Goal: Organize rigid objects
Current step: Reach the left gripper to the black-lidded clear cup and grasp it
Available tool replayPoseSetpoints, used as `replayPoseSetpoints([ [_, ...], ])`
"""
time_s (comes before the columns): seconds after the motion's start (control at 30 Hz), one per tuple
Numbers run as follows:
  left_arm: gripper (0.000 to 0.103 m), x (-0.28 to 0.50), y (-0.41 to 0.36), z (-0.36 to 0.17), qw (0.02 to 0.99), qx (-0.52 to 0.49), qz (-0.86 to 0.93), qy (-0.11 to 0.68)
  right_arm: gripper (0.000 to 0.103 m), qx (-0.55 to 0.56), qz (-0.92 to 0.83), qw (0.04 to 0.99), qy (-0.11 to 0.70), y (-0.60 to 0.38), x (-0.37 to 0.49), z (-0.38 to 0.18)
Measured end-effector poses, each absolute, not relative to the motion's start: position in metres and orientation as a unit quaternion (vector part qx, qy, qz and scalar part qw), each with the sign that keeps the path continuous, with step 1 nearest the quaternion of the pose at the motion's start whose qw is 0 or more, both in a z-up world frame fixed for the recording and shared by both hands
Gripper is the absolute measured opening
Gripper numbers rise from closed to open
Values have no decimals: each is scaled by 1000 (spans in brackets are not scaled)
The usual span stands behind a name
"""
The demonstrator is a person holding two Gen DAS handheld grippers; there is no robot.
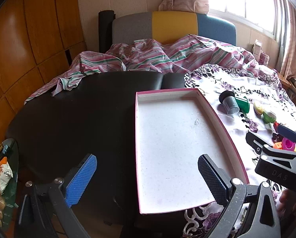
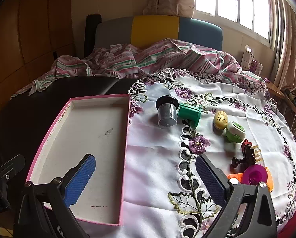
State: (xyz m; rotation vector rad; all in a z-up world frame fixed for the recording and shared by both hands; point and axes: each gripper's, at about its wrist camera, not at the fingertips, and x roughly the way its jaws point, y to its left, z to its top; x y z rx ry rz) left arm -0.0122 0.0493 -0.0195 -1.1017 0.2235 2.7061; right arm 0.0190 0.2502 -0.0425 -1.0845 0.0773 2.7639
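A shallow pink-rimmed box (image 2: pixel 126 138) with a white floor lies empty, half on a black surface and half on an embroidered white cloth (image 2: pixel 157 158). On the cloth to its right lie a grey cup with a black lid (image 2: pixel 166 112), a green spool (image 2: pixel 190 114), a yellow egg (image 2: pixel 220 120), a green-and-white case (image 2: pixel 235 131), a dark brown comb-like piece (image 2: pixel 247 154) and a magenta cup on orange parts (image 2: pixel 255 175). My right gripper (image 2: pixel 146 178) hovers open over the box's right rim. My left gripper (image 1: pixel 148 178) hangs open above the pink-rimmed box (image 1: pixel 137 138), holding nothing.
A rumpled striped sheet (image 2: pixel 140 59) and a grey, yellow and blue headboard (image 2: pixel 155 29) lie beyond. Wooden wardrobe panels (image 1: pixel 29 39) fill the left. A glass side table with snack bags (image 1: pixel 1 176) stands lower left. Small boxes (image 2: pixel 250 59) sit under the window.
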Motion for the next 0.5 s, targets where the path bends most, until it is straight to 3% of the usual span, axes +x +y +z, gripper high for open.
replayPoseSetpoints([
  [0.5,103,-27,94,-19,157,-380,905,104,103,-374,920,118,22,323,9,-27],
])
